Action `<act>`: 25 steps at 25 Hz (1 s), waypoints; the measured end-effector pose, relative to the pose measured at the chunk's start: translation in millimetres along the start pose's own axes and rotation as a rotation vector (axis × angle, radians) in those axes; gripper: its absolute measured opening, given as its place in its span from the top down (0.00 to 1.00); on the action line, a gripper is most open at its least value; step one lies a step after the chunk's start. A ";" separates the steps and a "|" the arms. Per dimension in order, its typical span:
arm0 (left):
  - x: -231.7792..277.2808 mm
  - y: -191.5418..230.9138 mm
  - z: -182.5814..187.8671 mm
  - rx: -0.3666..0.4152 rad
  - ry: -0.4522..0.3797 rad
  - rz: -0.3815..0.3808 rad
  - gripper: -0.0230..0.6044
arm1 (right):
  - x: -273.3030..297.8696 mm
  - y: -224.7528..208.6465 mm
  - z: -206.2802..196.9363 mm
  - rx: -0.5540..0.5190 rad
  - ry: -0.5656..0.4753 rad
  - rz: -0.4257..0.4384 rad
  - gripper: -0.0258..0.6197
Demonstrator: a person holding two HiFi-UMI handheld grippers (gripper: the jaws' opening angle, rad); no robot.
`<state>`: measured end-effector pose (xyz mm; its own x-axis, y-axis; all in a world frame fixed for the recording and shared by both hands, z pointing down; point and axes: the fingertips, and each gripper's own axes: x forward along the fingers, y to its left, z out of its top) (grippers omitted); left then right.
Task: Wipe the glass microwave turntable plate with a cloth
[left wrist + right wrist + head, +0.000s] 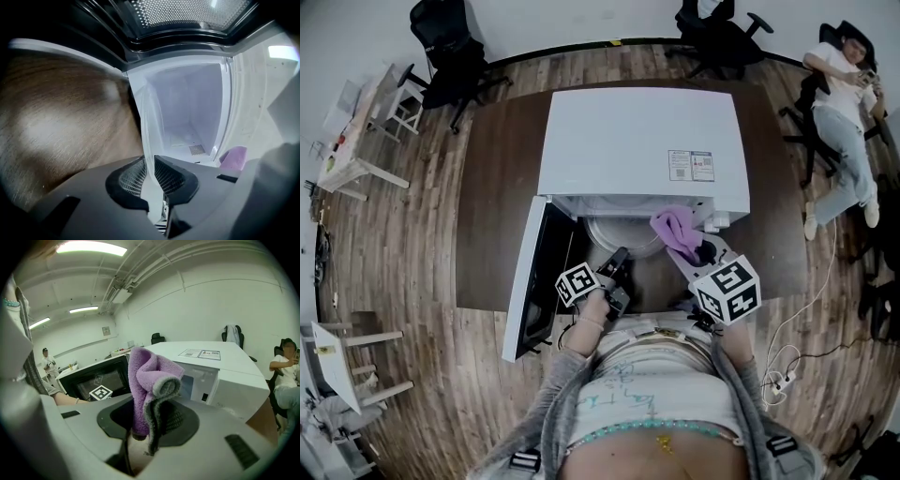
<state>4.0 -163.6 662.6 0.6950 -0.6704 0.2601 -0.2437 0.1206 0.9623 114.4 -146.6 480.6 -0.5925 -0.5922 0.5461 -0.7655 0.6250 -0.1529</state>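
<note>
1. Your left gripper [150,165] has its jaws drawn narrow and clamped on the rim of the round clear glass turntable plate [146,125]. In the left gripper view the glass runs up as a thin pane from between the two ribbed pads.
2. In the head view the turntable plate [622,235] sits at the open mouth of the white box-shaped microwave [642,141], partly inside the cavity. Your left gripper [619,259] reaches in from the front to hold its near edge.
3. Whether the plate rests on the cavity floor or is lifted off it cannot be told.
4. Your right gripper [149,420] is closed on the folded purple microfibre cloth [149,376], which stands up in a bunch above the jaws.
5. In the head view the cloth [675,229] is just to the right of the plate, in front of the microwave's control side and apart from the glass.
6. The microwave's dark-windowed door [531,281] hangs open to the left, over the dark brown wooden table [502,187].
7. A person [848,112] sits in a chair well off to the right.
</note>
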 end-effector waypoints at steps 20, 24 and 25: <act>-0.2 5.5 -2.1 -0.020 0.051 0.012 0.88 | 98.5 -13.9 -29.2 -0.464 0.344 -0.130 0.77; -2.7 4.8 -1.6 -0.008 0.068 0.021 0.88 | 113.3 -16.7 -39.7 -0.511 0.398 -0.131 0.77; -3.1 4.4 -1.5 -0.004 0.071 0.023 0.88 | 116.7 -17.0 -42.8 -0.517 0.410 -0.128 0.77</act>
<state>1.8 -159.9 666.1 0.7356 -0.6136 0.2869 -0.2575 0.1385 0.9563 69.0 -204.6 582.2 -0.2839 -0.5005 0.8179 -0.5444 0.7863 0.2921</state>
